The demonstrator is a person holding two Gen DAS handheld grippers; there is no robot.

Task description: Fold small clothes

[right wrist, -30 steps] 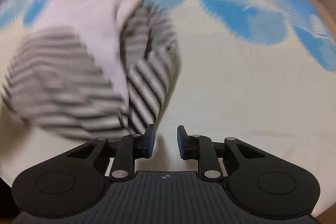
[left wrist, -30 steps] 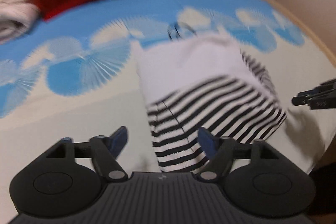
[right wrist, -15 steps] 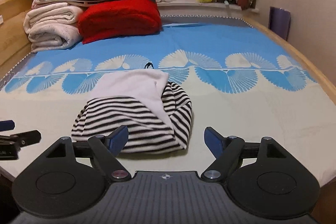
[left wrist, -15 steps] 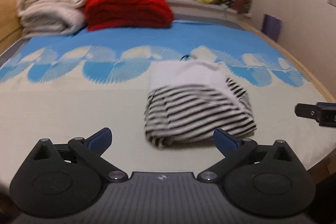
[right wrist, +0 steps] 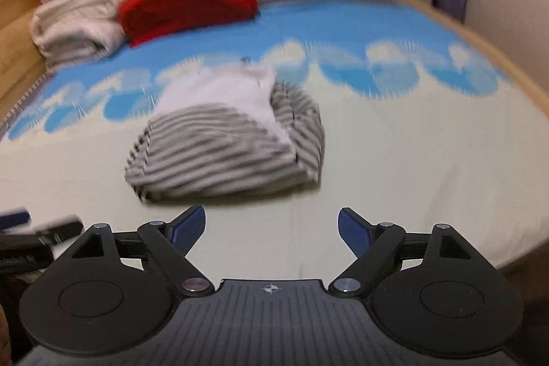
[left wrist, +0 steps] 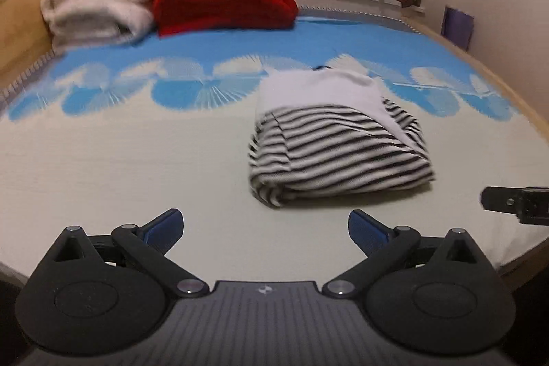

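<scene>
Trouble we foresee: with our left gripper (left wrist: 264, 225) spread wide and our right gripper (right wrist: 271, 225) opening, both empty, the folded striped garment (left wrist: 338, 156) lies free mid-bed (left wrist: 137, 160), and its puffy top layer may spring open

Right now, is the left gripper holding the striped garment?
No, the left gripper stands open and empty, with the folded striped garment lying apart on the bed.

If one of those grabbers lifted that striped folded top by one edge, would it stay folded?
Probably not. The striped top is soft cloth with loose layers and a white flap draped over it, so it would likely sag and unfold. It looks light. Pushed across the bedsheet, it would probably bunch rather than slide.
</scene>
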